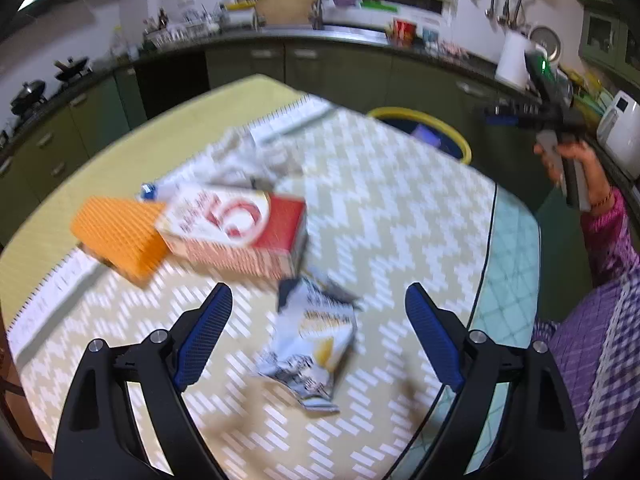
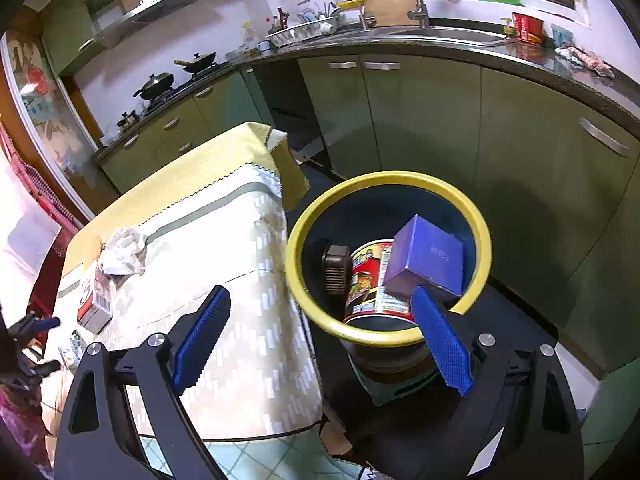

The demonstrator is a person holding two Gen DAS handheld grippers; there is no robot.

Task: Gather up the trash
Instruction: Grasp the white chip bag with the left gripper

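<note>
My left gripper (image 1: 320, 332) is open above the table, its blue fingers on either side of a crumpled snack wrapper (image 1: 312, 344) that lies on the zigzag cloth. Beyond it lie a red and white carton (image 1: 236, 232), an orange ridged block (image 1: 120, 236) and a crumpled white tissue (image 1: 248, 160). My right gripper (image 2: 320, 332) is open and empty, beside the table's edge and above the yellow-rimmed bin (image 2: 304, 292). In the bin are a purple box (image 2: 428, 256), a red noodle cup (image 2: 372, 284) and a dark ridged object (image 2: 336, 272). The bin also shows in the left wrist view (image 1: 448, 128).
The table (image 2: 248, 280) has a zigzag cloth over a yellow one. Green kitchen cabinets (image 2: 440, 120), a sink and a stove with pans run behind. The carton (image 2: 94, 300) and tissue (image 2: 120, 256) show in the right wrist view. The person's purple sleeve (image 1: 600, 320) is at the right.
</note>
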